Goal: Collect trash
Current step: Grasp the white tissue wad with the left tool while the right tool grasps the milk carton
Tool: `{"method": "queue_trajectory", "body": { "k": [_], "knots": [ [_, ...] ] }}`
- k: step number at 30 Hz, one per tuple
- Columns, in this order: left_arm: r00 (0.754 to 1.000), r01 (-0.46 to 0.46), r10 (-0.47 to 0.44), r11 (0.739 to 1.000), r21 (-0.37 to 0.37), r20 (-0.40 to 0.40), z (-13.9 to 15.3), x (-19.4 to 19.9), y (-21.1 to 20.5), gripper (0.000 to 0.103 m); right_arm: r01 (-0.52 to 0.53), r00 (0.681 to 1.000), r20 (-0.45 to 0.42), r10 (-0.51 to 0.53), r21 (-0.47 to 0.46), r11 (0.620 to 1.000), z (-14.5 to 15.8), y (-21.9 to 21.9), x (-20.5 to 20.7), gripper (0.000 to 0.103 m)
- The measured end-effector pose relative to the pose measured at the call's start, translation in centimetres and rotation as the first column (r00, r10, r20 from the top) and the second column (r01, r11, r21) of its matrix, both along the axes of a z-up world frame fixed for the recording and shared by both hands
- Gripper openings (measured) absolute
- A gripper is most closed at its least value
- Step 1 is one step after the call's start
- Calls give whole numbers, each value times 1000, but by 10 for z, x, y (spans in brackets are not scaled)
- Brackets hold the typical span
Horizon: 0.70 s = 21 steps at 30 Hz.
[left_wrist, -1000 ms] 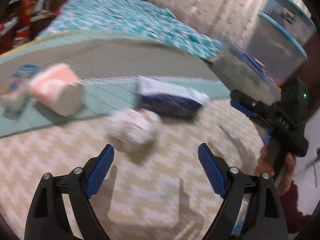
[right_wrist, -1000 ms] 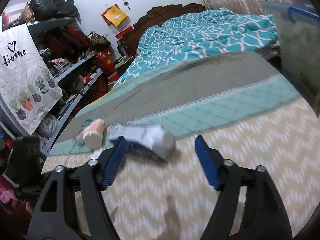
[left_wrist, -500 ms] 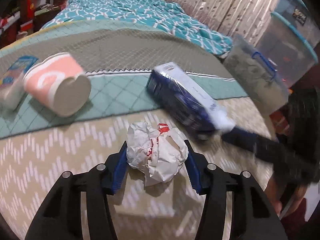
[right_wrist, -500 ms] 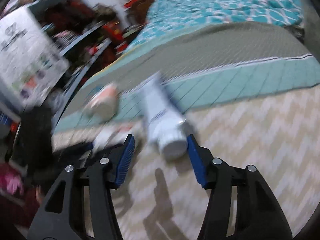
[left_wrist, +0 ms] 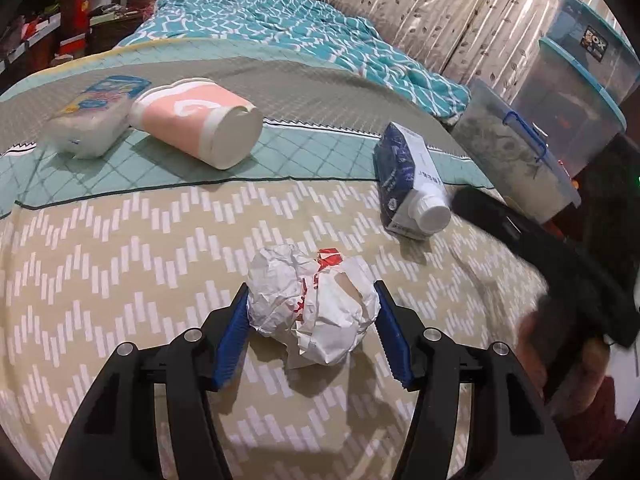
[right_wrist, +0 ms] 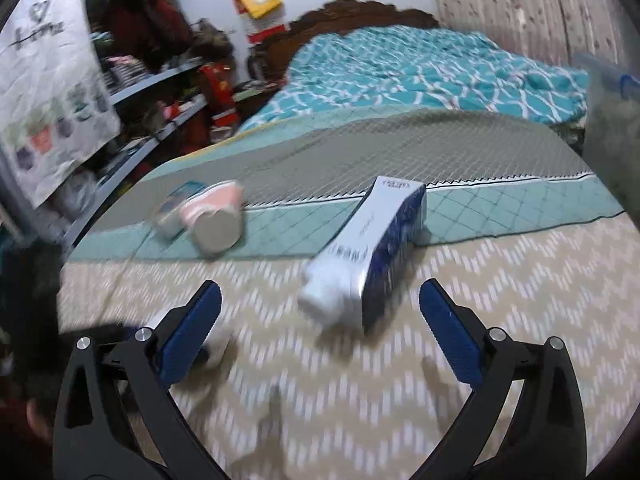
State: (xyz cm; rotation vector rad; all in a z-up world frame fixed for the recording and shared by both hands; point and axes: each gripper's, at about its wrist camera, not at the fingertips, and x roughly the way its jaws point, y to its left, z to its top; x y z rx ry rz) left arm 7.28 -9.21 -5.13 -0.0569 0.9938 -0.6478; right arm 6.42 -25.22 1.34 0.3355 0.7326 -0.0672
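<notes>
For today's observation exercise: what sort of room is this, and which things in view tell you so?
Most likely a bedroom used for storage too: a bed with a teal quilt and carved headboard, cluttered shelves, and stacked storage bins.

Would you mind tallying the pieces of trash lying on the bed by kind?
Crumpled paper wrapper: 1
Carton with a white cap: 1
Pink and white cup: 1
Small plastic tub: 1
Total: 4
</notes>
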Motion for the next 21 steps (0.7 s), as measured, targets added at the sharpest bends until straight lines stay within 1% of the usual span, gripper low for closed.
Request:
{"method": "queue_trajectory", "body": {
  "k": [3, 5, 6, 7, 8, 9, 12, 13, 14, 17, 19, 21],
  "knots": [
    [1000, 1, -1, 1000, 10, 27, 0, -4, 0, 56, 55, 997, -53, -55, 0, 998, -14, -5, 25, 98],
    [998, 8, -10, 999, 40, 58, 0, -10, -3, 57, 68, 995, -79, -67, 6, 998, -21, -7, 31, 97],
    [997, 10, -13, 999, 51, 70, -1, -13, -4, 57, 65, 994, -92, -62, 23, 998, -25, -9, 29, 85],
    [997, 12, -16, 998, 59, 80, -1, -16, -5, 57, 62, 993, -106, -58, 33, 998, -29, -10, 26, 76],
    [996, 14, -19, 998, 64, 87, -1, -17, -5, 57, 51, 994, -97, -46, 46, 998, -29, -10, 20, 68],
    [996, 15, -21, 998, 63, 91, -2, -19, -4, 57, 33, 996, -88, -28, 52, 998, -28, -10, 11, 64],
    [996, 13, -18, 999, 52, 84, -1, -18, -3, 57, 5, 998, -63, -2, 51, 999, -24, -10, -20, 61],
    [997, 14, -18, 999, 46, 77, -1, -17, -2, 57, -7, 999, -51, 9, 49, 999, -22, -11, -38, 61],
    [997, 17, -20, 999, 38, 70, -1, -17, -2, 53, -14, 999, -45, 16, 49, 999, -21, -12, -49, 60],
    [998, 52, -52, 999, -2, 32, -1, -19, -4, 51, -22, 999, -34, 23, 34, 999, -19, -13, -86, 60],
    [996, 90, -90, 996, -28, 14, 0, -23, -11, 50, -25, 999, -19, 25, 24, 999, -18, -17, -115, 60],
    [991, 130, -129, 991, -37, 17, 3, -29, -21, 49, -18, 1000, -11, 18, 5, 1000, -17, -18, -132, 60]
  ]
}}
